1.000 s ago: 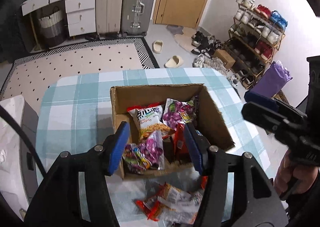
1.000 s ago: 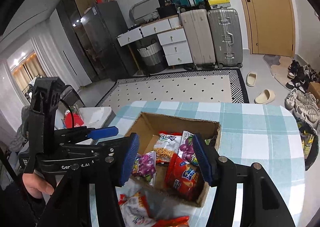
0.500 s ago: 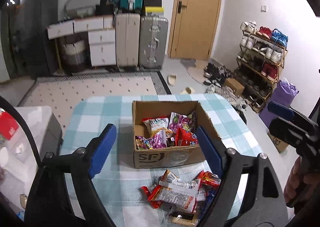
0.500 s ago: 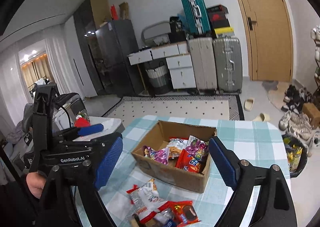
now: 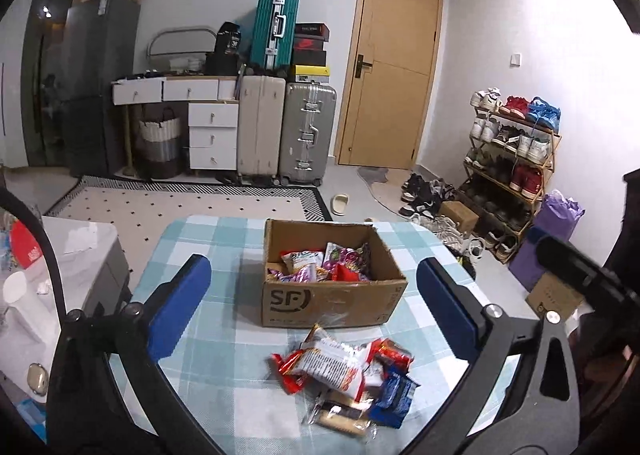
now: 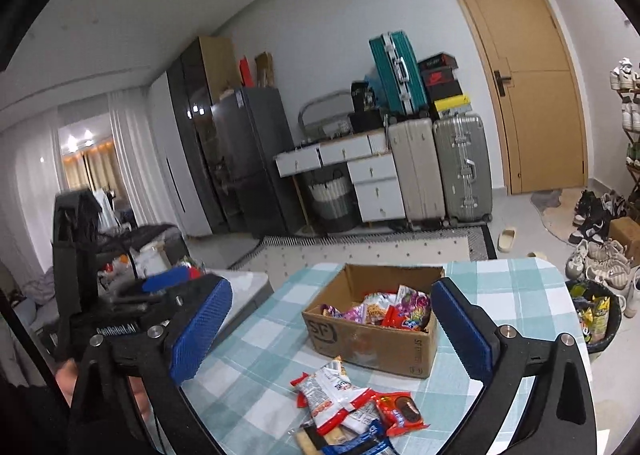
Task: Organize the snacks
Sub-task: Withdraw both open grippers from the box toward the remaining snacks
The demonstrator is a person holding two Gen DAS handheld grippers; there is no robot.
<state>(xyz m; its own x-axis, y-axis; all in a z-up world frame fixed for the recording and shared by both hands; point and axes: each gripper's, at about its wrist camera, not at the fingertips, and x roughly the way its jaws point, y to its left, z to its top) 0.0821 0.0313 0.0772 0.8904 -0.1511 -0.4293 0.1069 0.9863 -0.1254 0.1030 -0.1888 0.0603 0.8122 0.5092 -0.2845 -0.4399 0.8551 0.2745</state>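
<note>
An open cardboard box holding several snack packets stands mid-table on a blue checked cloth. A loose pile of snack packets lies on the cloth in front of it. My left gripper is open and empty, held back above the near edge with the pile between its blue pads. My right gripper is open and empty too, raised to the right. The box and pile show in the right wrist view. The left gripper's body shows at the left there.
A white side table with clutter stands left of the table. A bin with wrappers sits on the floor at the right. Suitcases, drawers, a door and a shoe rack line the far walls.
Both grippers have pulled back and up from the box and opened wider. The box now looks farther off, and the loose pile has come fully into view.
</note>
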